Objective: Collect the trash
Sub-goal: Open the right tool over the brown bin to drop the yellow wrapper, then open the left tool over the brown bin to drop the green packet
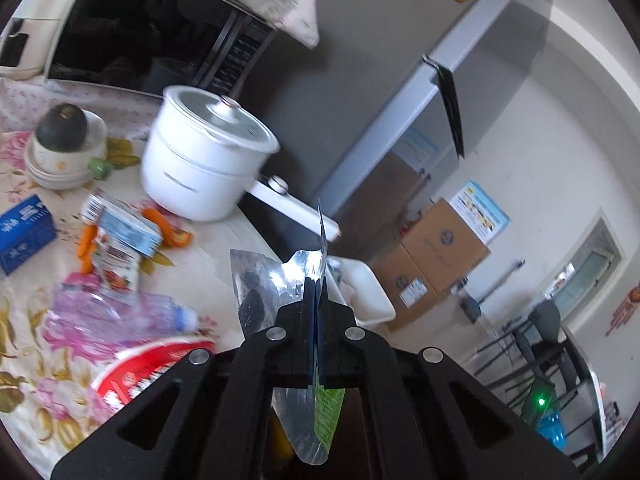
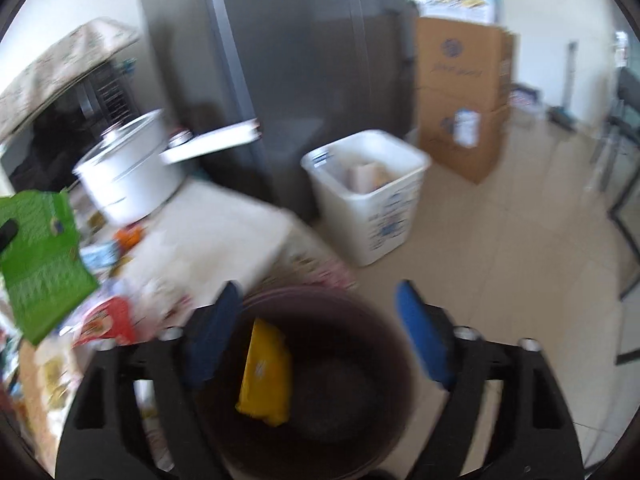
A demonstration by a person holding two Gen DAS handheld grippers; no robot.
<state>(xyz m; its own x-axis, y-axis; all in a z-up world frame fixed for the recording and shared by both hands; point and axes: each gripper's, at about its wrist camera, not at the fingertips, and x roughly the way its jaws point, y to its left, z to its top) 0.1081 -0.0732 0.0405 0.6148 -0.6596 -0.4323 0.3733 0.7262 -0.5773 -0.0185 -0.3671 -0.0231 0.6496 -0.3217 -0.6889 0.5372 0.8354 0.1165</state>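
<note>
With a yellow packet (image 2: 264, 376) already in the dark bin (image 2: 360, 420) under the spread right claw (image 2: 320, 340), the left claw (image 1: 316, 304) clamps a foil wrapper (image 1: 308, 268), and litter remains on the worktop (image 1: 208, 256).

A flat yellow plastic packet (image 2: 264, 376) lies in the round dark bin (image 2: 372, 412) below the right gripper (image 2: 320, 336); a square white plastic bin (image 2: 384, 216) stands beyond it.

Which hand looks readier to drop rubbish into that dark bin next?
Probably the left gripper: it is shut on a green wrapper. The right gripper is open and empty above the bin, where a yellow packet lies.
</note>
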